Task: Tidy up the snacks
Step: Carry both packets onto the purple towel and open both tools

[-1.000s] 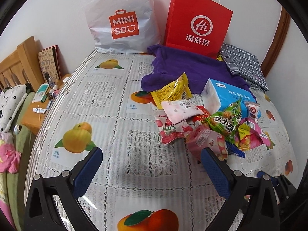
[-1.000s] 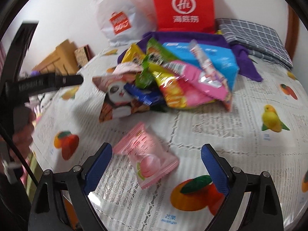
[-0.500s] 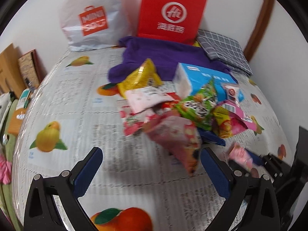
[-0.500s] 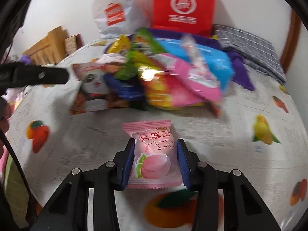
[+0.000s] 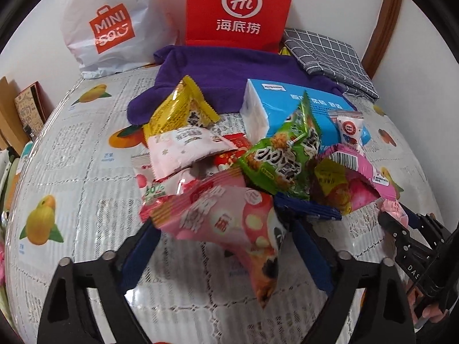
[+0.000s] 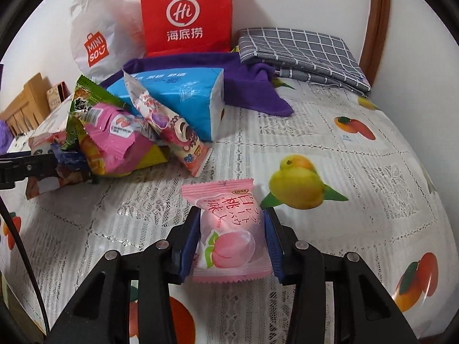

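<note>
Jaws of our right gripper (image 6: 231, 238) clamp a pink peach candy packet (image 6: 228, 235) over the fruit-print tablecloth (image 6: 358, 154). Our left gripper (image 5: 226, 248) is closing around a pink panda snack bag (image 5: 229, 220) that hides its fingertips, so we cannot tell whether the pads touch. Behind, the snack heap (image 5: 275, 154) covers much of a blue tissue pack (image 5: 266, 100).

Red paper bag (image 5: 239, 8), white plastic bag (image 5: 114, 25), purple towel (image 5: 226, 74).
</note>
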Demonstrator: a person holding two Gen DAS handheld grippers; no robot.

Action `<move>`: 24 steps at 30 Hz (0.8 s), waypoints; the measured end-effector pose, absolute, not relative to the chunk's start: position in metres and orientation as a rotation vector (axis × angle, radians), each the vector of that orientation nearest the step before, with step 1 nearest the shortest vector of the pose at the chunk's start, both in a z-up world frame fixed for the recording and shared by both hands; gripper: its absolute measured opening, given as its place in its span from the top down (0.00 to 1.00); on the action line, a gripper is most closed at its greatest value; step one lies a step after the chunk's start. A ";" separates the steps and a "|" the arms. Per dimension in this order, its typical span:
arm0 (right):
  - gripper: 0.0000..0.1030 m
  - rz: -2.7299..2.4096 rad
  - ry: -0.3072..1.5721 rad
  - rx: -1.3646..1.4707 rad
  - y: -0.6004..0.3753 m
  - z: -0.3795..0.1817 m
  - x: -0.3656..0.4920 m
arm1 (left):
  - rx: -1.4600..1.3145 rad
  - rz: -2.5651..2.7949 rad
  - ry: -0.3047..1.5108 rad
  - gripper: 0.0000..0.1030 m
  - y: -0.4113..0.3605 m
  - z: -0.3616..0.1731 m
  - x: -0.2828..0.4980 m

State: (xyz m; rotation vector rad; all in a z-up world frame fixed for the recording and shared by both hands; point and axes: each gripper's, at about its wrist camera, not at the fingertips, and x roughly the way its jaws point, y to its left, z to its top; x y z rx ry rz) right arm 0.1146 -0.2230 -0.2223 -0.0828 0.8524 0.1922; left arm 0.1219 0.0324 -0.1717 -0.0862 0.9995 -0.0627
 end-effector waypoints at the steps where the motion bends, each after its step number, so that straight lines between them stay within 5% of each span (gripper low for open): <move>1: 0.59 0.195 0.853 -0.079 -0.224 -0.222 0.115 | -0.091 -0.071 0.999 0.27 0.031 -0.172 0.122; 7: 0.58 0.210 0.857 -0.055 -0.224 -0.223 0.113 | -0.135 -0.103 0.997 0.49 0.031 -0.170 0.118; 24: 0.59 0.238 0.811 -0.022 -0.217 -0.170 0.085 | -0.197 -0.132 0.937 0.50 0.051 -0.119 0.067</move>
